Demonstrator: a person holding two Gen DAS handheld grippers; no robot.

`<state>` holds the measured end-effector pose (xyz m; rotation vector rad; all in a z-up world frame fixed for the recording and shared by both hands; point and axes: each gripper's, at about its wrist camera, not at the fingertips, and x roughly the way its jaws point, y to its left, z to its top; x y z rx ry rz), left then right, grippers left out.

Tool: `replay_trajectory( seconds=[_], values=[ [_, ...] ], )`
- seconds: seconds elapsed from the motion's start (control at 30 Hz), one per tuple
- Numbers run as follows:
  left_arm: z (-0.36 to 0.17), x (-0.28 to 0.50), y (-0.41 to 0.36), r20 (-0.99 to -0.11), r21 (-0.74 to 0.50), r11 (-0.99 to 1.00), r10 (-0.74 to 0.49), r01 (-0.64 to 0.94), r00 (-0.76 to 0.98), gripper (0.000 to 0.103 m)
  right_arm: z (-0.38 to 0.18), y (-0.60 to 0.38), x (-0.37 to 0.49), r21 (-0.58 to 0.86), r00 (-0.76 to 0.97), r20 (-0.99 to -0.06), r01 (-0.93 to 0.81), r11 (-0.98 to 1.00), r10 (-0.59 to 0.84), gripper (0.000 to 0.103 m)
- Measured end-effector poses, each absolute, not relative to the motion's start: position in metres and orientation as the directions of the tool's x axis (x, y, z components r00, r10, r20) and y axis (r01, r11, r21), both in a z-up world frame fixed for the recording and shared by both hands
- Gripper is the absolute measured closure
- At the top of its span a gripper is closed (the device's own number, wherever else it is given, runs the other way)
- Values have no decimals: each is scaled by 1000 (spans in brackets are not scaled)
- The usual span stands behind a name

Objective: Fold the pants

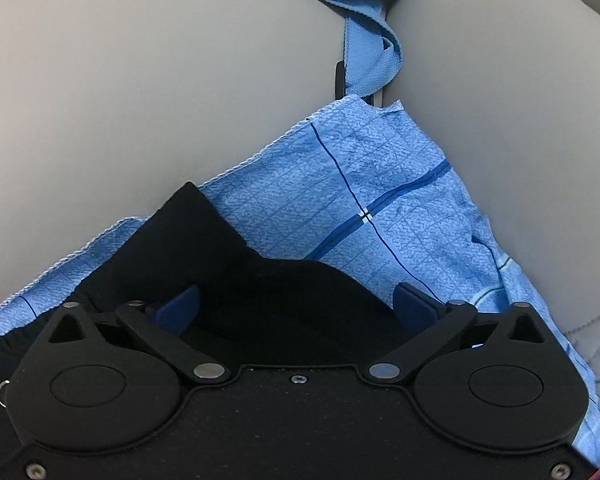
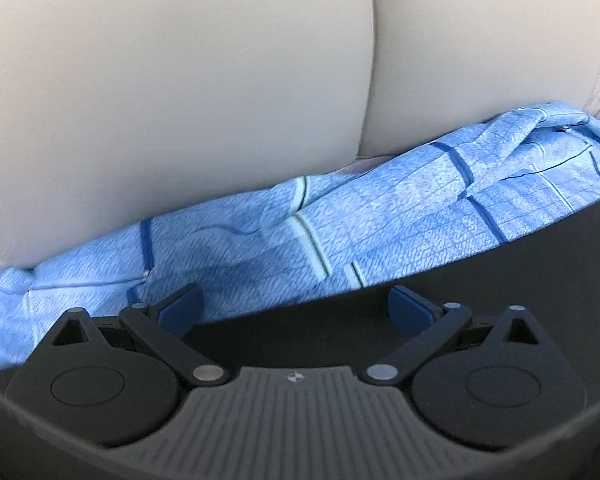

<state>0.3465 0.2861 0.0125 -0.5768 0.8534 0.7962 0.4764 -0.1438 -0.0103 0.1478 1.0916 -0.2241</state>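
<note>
Grey cushions (image 1: 140, 100) back both views; only left shows black pants (image 1: 260, 280).

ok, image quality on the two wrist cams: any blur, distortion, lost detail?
Left wrist: sharp; weave of the blue checked cloth is crisp, its lines bowed by the fisheye; black pants are crushed to featureless black. Right wrist: softer, slightly blurred; grey sofa cushions bulge with distortion; lighting even, no glare, corners vignetted.
</note>
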Motion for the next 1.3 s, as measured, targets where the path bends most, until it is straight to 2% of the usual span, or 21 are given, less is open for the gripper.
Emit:
replay_trajectory(
  seconds=[0.1, 0.23, 0.33, 0.4, 0.47, 0.5, 0.53, 0.57, 0.63, 0.67, 0.97, 1.07, 1.2, 1.27, 1.3],
  values=[
    [8, 357, 281, -839, -69, 563, 414, -823, 354, 0, -14, -133, 485, -60, 426, -892, 212, 975, -148, 0],
    [6, 370, 278, -844, -20, 519, 450, -854, 293, 0, -16, -132, 482, -53, 438, -887, 220, 974, -147, 0],
    [6, 374, 275, -841, 6, 514, 466, -858, 274, 2, -21, -136, 476, -61, 458, -875, 215, 975, -155, 8],
    [10, 373, 271, -830, 15, 512, 486, -859, 275, 18, -18, -132, 465, -68, 476, -865, 203, 977, -160, 18],
    [16, 368, 267, -817, 6, 520, 495, -854, 296, 55, -11, -130, 452, -82, 492, -854, 194, 978, -169, 36],
    [19, 365, 266, -816, -18, 535, 481, -845, 322, 63, -7, -131, 447, -90, 497, -850, 194, 977, -177, 57],
    [22, 362, 264, -812, -29, 550, 474, -834, 341, 74, -4, -133, 442, -104, 500, -844, 200, 974, -193, 85],
    [26, 359, 264, -807, -55, 575, 455, -816, 375, 91, -2, -136, 437, -108, 502, -842, 204, 973, -199, 96],
    [37, 349, 261, -792, -97, 594, 439, -799, 423, 96, 0, -145, 427, -74, 510, -845, 188, 979, -162, 101],
    [41, 346, 259, -787, -104, 598, 439, -795, 433, 99, 2, -149, 420, -61, 512, -846, 182, 981, -148, 101],
    [85, 277, 251, -753, -127, 653, 426, -747, 501, 100, 41, -215, 351, 25, 541, -839, 140, 990, -56, 101],
    [100, 250, 249, -742, -141, 675, 412, -724, 529, 100, 54, -241, 330, 117, 529, -848, 115, 986, 40, 99],
    [120, 227, 248, -737, -164, 690, 389, -705, 553, 100, 53, -257, 312, 425, 459, -825, 120, 897, 330, 81],
    [129, 218, 247, -738, -170, 696, 379, -698, 558, 100, 47, -246, 308, 535, 438, -782, 110, 838, 443, 58],
    [133, 215, 247, -738, -173, 697, 377, -696, 560, 100, 44, -236, 306, 573, 435, -760, 97, 814, 483, 55]
  ],
)
